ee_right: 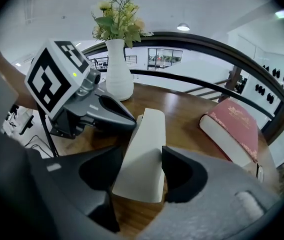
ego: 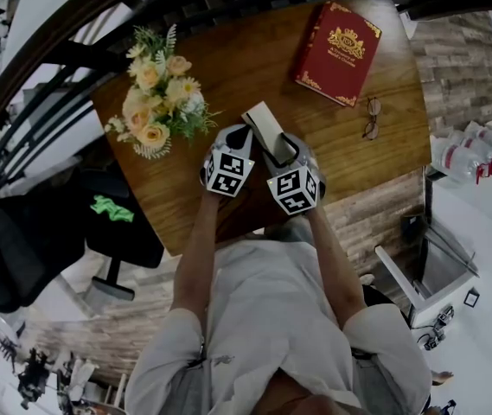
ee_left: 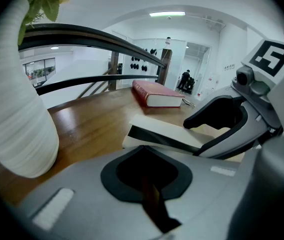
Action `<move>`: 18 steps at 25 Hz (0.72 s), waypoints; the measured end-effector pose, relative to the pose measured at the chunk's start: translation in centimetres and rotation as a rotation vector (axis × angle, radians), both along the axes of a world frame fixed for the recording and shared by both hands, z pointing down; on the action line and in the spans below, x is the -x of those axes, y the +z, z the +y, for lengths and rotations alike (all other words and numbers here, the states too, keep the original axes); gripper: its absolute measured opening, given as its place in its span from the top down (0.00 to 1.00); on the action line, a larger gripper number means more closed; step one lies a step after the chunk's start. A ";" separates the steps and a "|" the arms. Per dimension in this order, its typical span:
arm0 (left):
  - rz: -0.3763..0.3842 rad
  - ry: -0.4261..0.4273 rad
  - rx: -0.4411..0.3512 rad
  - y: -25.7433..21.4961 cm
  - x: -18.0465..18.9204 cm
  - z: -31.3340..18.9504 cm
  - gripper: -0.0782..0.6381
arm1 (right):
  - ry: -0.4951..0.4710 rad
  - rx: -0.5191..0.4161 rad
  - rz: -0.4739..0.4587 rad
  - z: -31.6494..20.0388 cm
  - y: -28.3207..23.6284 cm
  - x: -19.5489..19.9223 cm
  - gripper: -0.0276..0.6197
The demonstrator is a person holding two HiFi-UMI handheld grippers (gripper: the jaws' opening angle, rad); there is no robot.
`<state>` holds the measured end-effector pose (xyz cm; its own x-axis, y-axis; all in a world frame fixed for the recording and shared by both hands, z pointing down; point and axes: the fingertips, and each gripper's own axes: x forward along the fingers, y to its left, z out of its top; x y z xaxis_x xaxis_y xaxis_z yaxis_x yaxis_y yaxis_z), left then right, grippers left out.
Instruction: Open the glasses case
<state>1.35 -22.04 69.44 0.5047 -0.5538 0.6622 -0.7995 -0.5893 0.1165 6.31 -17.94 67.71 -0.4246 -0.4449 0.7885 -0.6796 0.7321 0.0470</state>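
A cream glasses case [ego: 261,121] lies on the wooden table [ego: 349,158] just beyond both grippers. My right gripper [ee_right: 142,169] straddles its near end, with a dark pad against each long side of the case [ee_right: 149,134]. In the left gripper view the case [ee_left: 156,126] shows a dark gap between its lid and base. My left gripper [ee_left: 149,174] has its jaws together with nothing between them. Its tip [ee_right: 124,118] rests against the case's left side.
A white vase of flowers [ego: 159,93] stands at the table's left. A red book [ego: 338,52] lies at the far right, with a pair of glasses [ego: 372,119] beside it. A dark curved railing [ee_right: 206,46] runs behind the table. A black chair [ego: 29,240] stands below left.
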 end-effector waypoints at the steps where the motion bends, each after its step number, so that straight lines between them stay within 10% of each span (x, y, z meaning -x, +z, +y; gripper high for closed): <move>1: -0.001 -0.003 -0.001 -0.1 0.0 0.0 0.86 | 0.000 -0.001 -0.001 0.0 -0.1 0.0 0.58; 18: 0.027 -0.006 0.001 -0.3 -0.6 0.1 0.86 | 0.020 -0.019 -0.036 -0.1 -1.2 -0.4 0.70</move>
